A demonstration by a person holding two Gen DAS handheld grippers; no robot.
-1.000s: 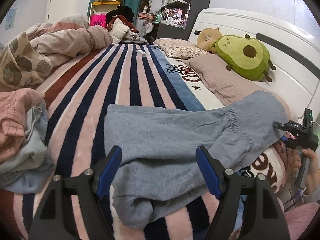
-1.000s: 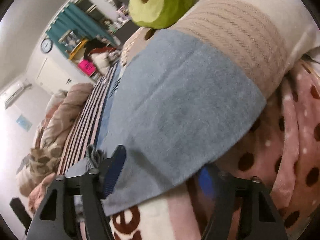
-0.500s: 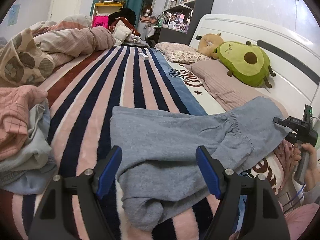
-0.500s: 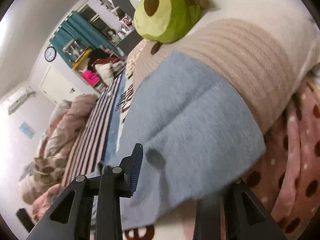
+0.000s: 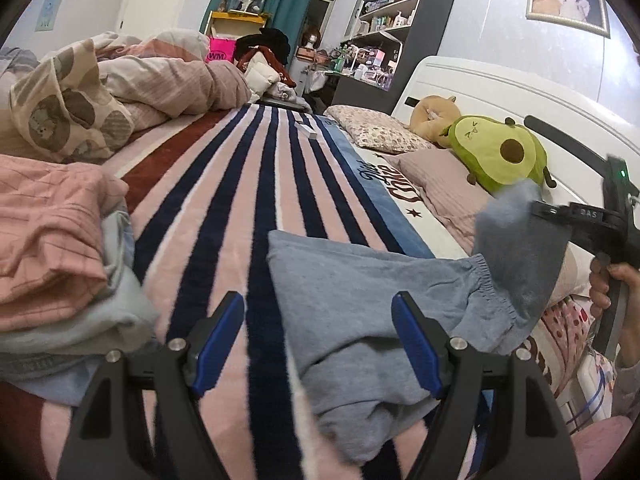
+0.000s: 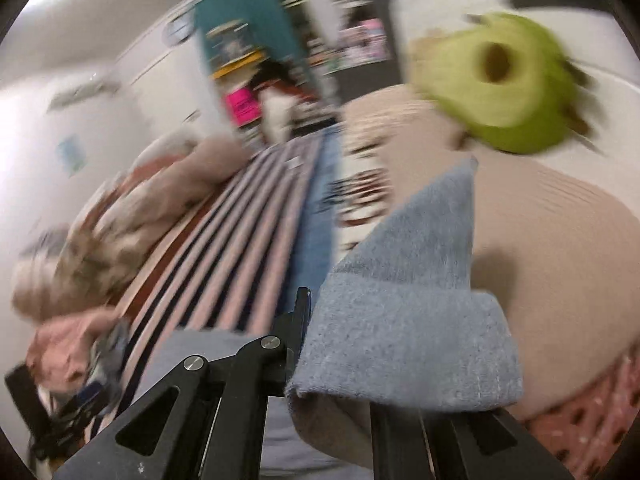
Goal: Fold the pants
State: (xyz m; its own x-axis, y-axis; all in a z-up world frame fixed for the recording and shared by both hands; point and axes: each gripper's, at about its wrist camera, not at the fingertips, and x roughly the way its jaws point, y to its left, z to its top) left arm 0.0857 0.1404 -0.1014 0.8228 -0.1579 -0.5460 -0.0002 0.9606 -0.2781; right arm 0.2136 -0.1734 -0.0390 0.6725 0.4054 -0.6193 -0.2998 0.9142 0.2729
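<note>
Grey-blue pants (image 5: 360,304) lie across the striped blanket (image 5: 248,184), the elastic waistband near the right. My left gripper (image 5: 318,344) is open and empty, low over the near edge of the pants. My right gripper (image 6: 340,344) is shut on the end of a pant leg (image 6: 404,312) and holds it lifted off the bed; it also shows in the left wrist view (image 5: 560,224), at the right with the raised cloth (image 5: 516,248) hanging from it. The right wrist view is blurred.
A pile of pink and pale blue clothes (image 5: 52,264) sits at the left. A rumpled duvet (image 5: 120,80) lies at the far left. An avocado plush (image 5: 496,152) and pillows (image 5: 436,184) lie by the white headboard (image 5: 520,100) on the right.
My right gripper closed on the pant leg end and lifted it off the pillow. My left gripper pulled back and rose, still open.
</note>
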